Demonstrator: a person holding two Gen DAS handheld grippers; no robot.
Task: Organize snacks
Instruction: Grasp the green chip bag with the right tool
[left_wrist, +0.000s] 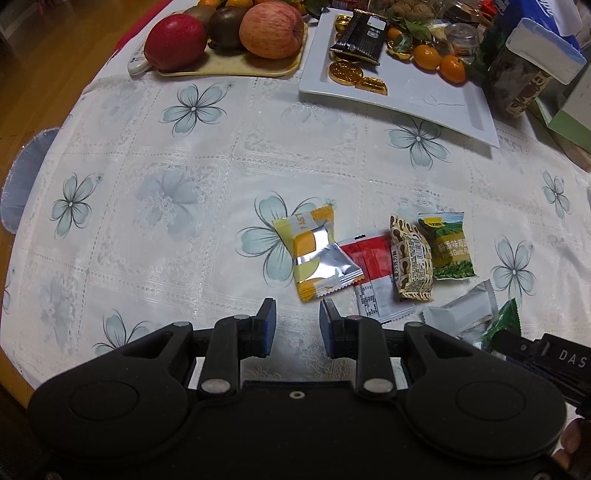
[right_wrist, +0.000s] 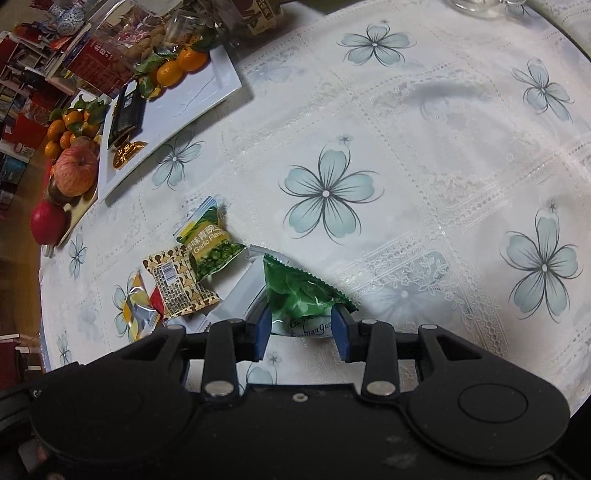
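Loose snack packets: six are counted on the tablecloth (left_wrist: 177, 177), lying in a close row, most of them touching or overlapping.
Yellow packet (left_wrist: 314, 251): one, at the left end of the row, just ahead of the left gripper.
Red-and-white packet (left_wrist: 369, 273): one, partly under the yellow packet.
Brown patterned packet (left_wrist: 412, 258): one, overlapping the light green pea packet (left_wrist: 445, 247) beside it.
White packet (left_wrist: 461, 310): one, near the table's front side, partly covered.
Dark green packet (right_wrist: 301, 295): one, at the right end of the row, lying over the white packet.
Left gripper (left_wrist: 297, 326): the jaws are spread a little with nothing between them; it is held above bare cloth, apart from the yellow packet.
Right gripper (right_wrist: 301, 332): the blue pads are seen on both sides of the dark green packet's near end, pinching it.
White tray (left_wrist: 424, 99): one, at the far side; on it one black packet (left_wrist: 360, 35), several gold foil sweets (left_wrist: 345, 72) and small oranges (left_wrist: 452, 68) are seen.
Fruit board (left_wrist: 229, 68): one, left of the tray, carrying two apples and darker fruit.
Edges: the table's curved edge is seen at the left of the left wrist view, with wooden floor beyond.
Open room: wide bare cloth is seen left of the packets, between the packets and the tray, and to the right in the right wrist view.
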